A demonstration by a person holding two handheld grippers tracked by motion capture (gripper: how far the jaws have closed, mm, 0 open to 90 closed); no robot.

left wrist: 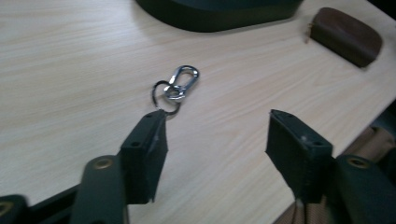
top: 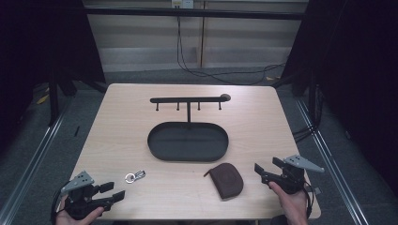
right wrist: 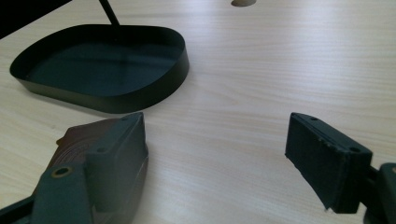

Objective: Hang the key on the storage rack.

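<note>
A silver key ring with a carabiner clip (top: 134, 176) lies on the wooden table, front left. My left gripper (top: 114, 190) rests at the front left corner, just short of it, jaws open and empty. In the left gripper view the key ring (left wrist: 175, 88) lies just beyond the left jaw's tip, with the gripper (left wrist: 217, 126) open. A brown leather pouch (top: 227, 179) lies front centre-right. My right gripper (top: 266, 165) is beside it to the right, open and empty. In the right gripper view the pouch (right wrist: 77, 135) sits partly behind the left jaw of the gripper (right wrist: 217, 126).
A black oval tray (top: 155, 150) sits mid-table, with a thin post carrying a hook rack (top: 187, 100) behind it. The tray (right wrist: 154, 88) lies ahead-left of the right gripper. The pouch (left wrist: 345, 35) and tray wall (left wrist: 219, 14) lie beyond the left gripper. Cables run on the floor behind.
</note>
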